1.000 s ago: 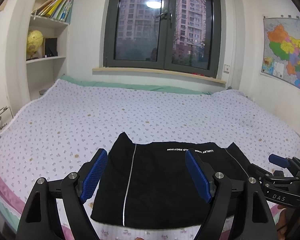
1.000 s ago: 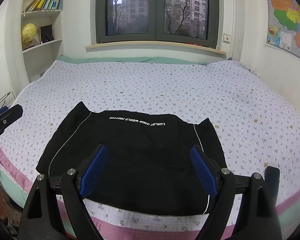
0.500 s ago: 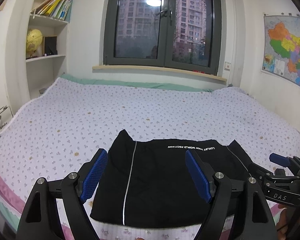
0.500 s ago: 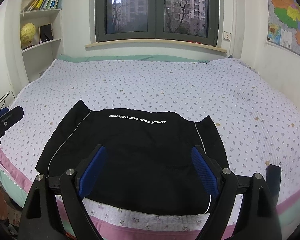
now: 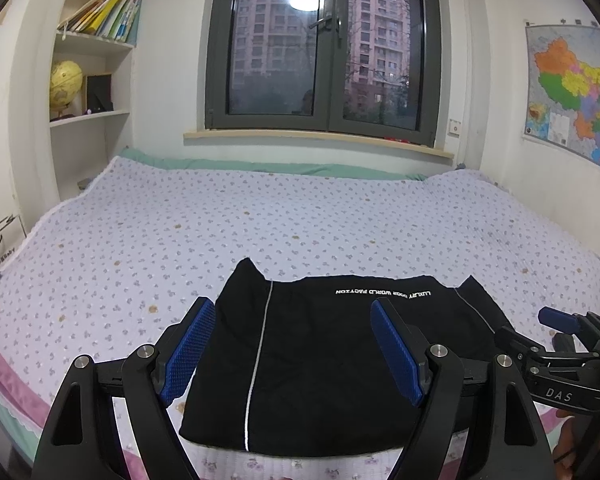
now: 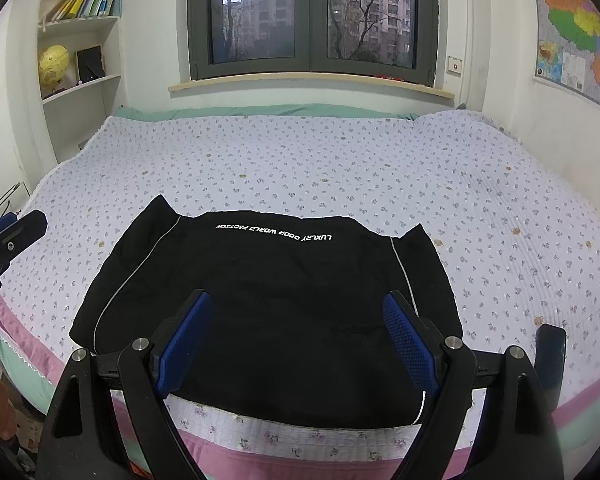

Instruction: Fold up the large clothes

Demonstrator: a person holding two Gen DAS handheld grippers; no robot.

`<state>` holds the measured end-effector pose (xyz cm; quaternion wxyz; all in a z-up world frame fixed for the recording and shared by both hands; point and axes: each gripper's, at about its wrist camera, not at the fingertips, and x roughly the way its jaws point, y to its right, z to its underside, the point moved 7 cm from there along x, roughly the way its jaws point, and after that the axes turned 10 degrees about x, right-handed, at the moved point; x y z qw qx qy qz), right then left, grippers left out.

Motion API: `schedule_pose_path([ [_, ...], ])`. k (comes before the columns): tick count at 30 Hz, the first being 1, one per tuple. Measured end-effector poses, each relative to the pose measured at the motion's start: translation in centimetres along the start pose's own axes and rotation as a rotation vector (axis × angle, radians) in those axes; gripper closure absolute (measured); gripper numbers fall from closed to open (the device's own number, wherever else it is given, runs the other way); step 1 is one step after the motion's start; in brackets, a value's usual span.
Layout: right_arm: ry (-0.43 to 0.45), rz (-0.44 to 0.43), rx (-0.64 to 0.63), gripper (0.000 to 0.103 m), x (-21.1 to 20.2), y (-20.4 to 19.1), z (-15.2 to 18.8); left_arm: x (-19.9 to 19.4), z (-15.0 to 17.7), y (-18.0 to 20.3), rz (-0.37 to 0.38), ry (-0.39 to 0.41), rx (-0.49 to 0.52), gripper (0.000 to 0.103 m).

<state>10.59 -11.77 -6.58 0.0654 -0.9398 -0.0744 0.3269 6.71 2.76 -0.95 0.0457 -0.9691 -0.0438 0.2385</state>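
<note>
A black garment [image 6: 260,304] is seen lying flat on the bed [image 6: 340,168], in the lower middle of both frames, close to the near edge of the mattress. It is already folded into a rough rectangle, with white piping down each side and a line of white lettering near its far edge. Two small corners stick out at the far side.

The left gripper [image 5: 296,346] is held above the near part of the garment, with its jaws wide apart and nothing between them. The right gripper [image 6: 296,338] is held the same way, jaws spread and empty. Neither one is touching the cloth, as far as can be judged.

The step in hand seems to be a pause between folds, or the end of folding. If another fold is wanted, an edge or the two near corners should be pinched, lifted and carried over to the opposite edge, so that the layers are not dragged out of line.
</note>
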Motion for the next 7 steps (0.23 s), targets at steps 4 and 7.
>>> schedule_pose_path([
  [4, -0.007, -0.003, 0.003, 0.014, 0.17, 0.18, 0.06, 0.52, 0.13, -0.09, 0.032, -0.003, -0.013, 0.022],
  [7, -0.01, 0.002, 0.004, 0.014, 0.32, 0.33, 0.2, 0.86, 0.26, -0.3, 0.025, -0.011, -0.01, 0.022],
])
